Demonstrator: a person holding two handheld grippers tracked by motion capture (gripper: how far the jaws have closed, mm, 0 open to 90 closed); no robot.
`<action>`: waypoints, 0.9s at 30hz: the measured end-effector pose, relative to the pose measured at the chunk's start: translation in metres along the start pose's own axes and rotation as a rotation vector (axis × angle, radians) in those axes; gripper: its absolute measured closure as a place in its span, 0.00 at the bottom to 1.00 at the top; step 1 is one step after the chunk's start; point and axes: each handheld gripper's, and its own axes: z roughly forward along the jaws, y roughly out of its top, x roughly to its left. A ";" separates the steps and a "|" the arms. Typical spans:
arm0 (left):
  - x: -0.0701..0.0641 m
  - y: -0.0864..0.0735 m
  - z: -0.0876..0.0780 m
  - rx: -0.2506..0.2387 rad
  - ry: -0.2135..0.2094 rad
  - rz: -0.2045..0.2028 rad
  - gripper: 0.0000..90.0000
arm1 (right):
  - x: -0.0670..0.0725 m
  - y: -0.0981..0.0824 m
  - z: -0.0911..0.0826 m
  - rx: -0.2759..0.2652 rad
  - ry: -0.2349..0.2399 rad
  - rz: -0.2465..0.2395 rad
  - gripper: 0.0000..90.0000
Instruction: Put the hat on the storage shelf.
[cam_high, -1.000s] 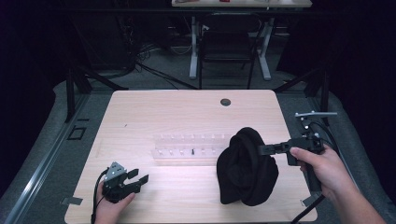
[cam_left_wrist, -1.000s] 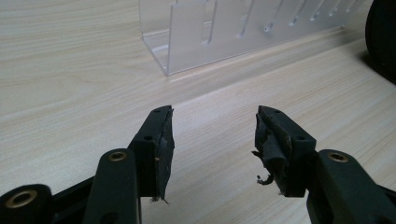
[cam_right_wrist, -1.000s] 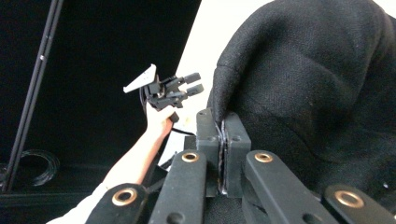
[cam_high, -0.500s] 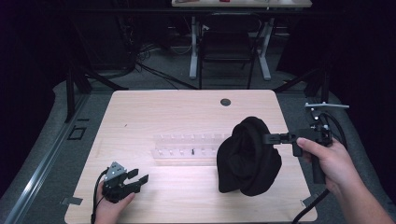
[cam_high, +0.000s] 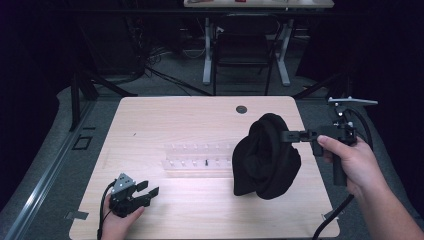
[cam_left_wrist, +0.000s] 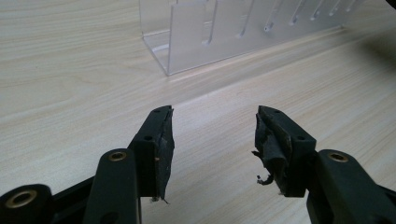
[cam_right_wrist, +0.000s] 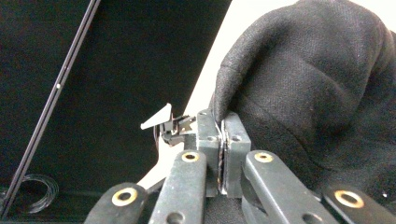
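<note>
Right gripper (cam_high: 286, 135) pinches only a thin edge of the black beanie (cam_high: 265, 157), center-right; fabric could slip free. Left gripper (cam_high: 150, 190), lower left, released.

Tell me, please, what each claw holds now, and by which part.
The right claw is shut on the black cloth, pinching a fold at its upper edge. The left claw is open above the table and holds nothing.

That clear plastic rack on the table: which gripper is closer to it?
The left gripper: it sits open just in front of the clear rack. The right gripper is off to its right, fingers shut on the black cloth.
</note>
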 end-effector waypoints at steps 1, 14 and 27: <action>0.000 0.000 0.000 -0.001 0.000 0.000 0.53 | 0.000 0.001 0.001 -0.006 0.002 0.004 0.98; 0.001 0.000 0.000 -0.005 0.000 -0.005 0.52 | 0.010 0.016 0.014 -0.022 0.003 -0.013 0.98; 0.001 0.001 0.000 -0.009 -0.002 -0.005 0.52 | 0.019 0.032 0.036 -0.016 0.029 -0.012 0.98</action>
